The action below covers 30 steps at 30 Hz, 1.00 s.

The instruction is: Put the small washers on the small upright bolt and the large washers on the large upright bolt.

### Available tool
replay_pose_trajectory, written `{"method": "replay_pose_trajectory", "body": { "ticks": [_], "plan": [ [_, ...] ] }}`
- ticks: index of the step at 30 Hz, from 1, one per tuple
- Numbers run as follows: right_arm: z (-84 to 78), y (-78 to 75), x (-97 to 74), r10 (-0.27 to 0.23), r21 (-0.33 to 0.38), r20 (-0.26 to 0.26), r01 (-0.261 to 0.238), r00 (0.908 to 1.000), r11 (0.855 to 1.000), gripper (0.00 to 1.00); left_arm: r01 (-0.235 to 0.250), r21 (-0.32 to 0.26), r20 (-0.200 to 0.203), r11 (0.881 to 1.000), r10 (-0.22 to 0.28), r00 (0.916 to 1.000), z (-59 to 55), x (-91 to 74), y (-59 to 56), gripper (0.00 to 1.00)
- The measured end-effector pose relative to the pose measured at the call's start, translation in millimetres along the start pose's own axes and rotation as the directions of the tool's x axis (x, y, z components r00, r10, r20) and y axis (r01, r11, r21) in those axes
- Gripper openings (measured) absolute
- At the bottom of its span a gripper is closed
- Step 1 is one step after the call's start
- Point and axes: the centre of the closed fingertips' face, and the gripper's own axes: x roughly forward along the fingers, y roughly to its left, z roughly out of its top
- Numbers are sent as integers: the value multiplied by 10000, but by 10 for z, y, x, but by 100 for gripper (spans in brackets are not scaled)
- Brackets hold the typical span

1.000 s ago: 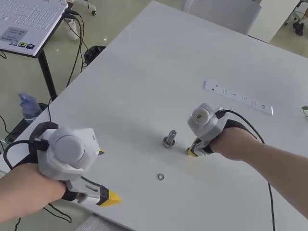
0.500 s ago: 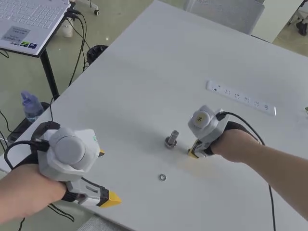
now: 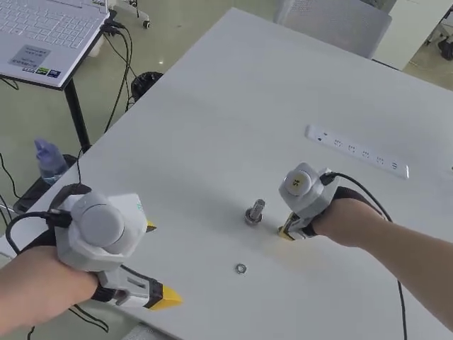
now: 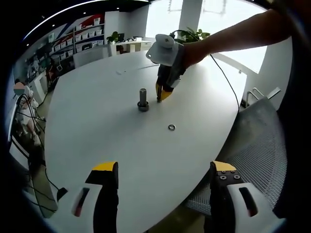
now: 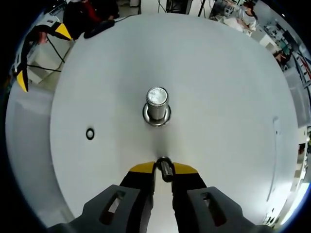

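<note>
Where the right gripper (image 3: 287, 231) sits: low over the white table (image 3: 212, 106), tips pointing down, just beside the large upright bolt (image 3: 255, 212).
Right jaws: nearly together, clamped on a small metal piece (image 5: 164, 168) that is dark and round-topped; I cannot tell whether it is a bolt, or whether it touches the table.
Large upright bolt: standing on the table with a wider ring at its foot; I cannot tell whether that ring is the bolt's head or washers.
Small washer (image 3: 241, 268): lying flat on the table, apart from the bolt, on the side nearer the person.
Left gripper (image 3: 158, 262): at the near table edge, well apart from the bolt and washer; its yellow-tipped fingers (image 4: 104, 167) stand wide apart with nothing between them.
Power strip (image 3: 357, 151): on the table beyond the right gripper.
Laptop (image 3: 42, 35): on a stand left of the table, above a bottle (image 3: 48, 157).
</note>
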Motion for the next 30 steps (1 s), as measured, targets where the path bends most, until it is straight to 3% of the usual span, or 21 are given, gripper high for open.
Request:
{"method": "replay_pose_trajectory", "body": {
  "ticks": [3, 7, 11, 23, 30],
  "plan": [
    [2, -5, -1, 22, -38, 3, -22, 10000, 10000, 13, -70, 70, 299, 10000, 68, 9995, 70, -3, 10, 82],
    [13, -6, -2, 20, -106, 43, -19, 10000, 9999, 14, -73, 119, 351, 9999, 69, 9994, 84, 2, 15, 84],
    [39, -3, -1, 61, -79, 142, -60, 9999, 10000, 18, -309, 239, 520, 9992, 297, 9982, 111, 1, 44, 95],
    [13, -12, -86, 98, -139, 211, -95, 9997, 9999, 29, -46, 435, 833, 9990, 9, 9965, 172, 15, -21, 99],
    [84, -33, -205, -41, 16, 548, 40, 9985, 10000, 32, 74, 557, 827, 9984, -120, 9965, 166, 25, -38, 99]
  ]
}}
